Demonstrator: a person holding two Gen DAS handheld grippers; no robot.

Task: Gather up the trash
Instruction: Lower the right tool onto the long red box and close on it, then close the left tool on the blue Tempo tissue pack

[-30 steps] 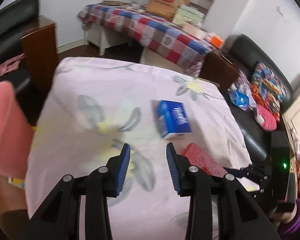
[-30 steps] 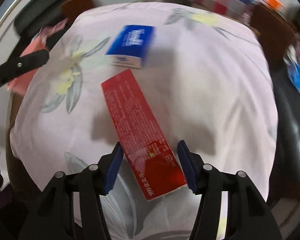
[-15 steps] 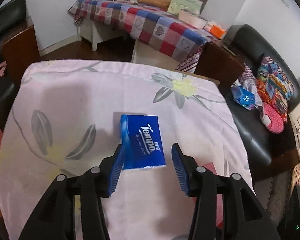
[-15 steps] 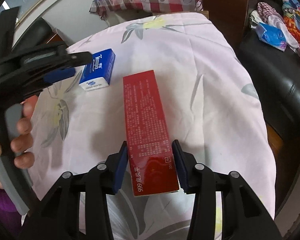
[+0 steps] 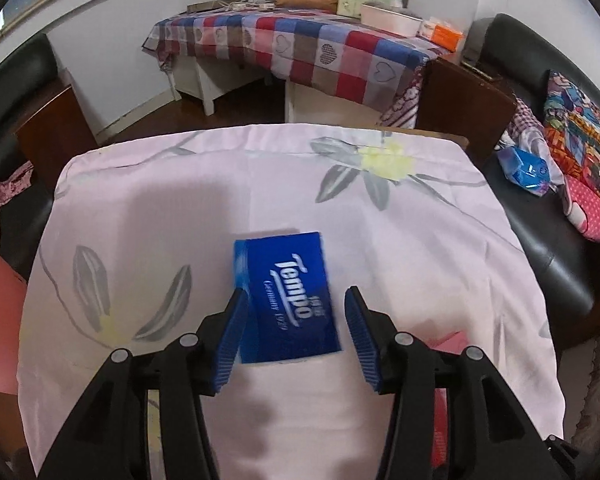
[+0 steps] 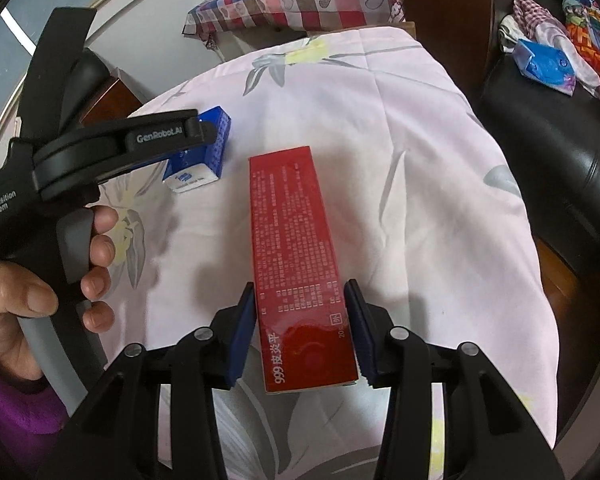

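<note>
Tempo tissue pack (image 5: 286, 298) lies on pink floral cloth (image 5: 380, 216), between your left gripper (image 5: 294, 330) jaws, opening, not pressing. Right gripper (image 6: 302, 330) clamps near end of red box (image 6: 296, 256). Step: grasping. Next: squeeze left, lift both.

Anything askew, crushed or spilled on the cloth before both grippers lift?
Nothing stands out. The blue tissue pack lies flat and intact between the opening left gripper. The red box looks undented in the right gripper. The floral cloth shows no spill.
</note>
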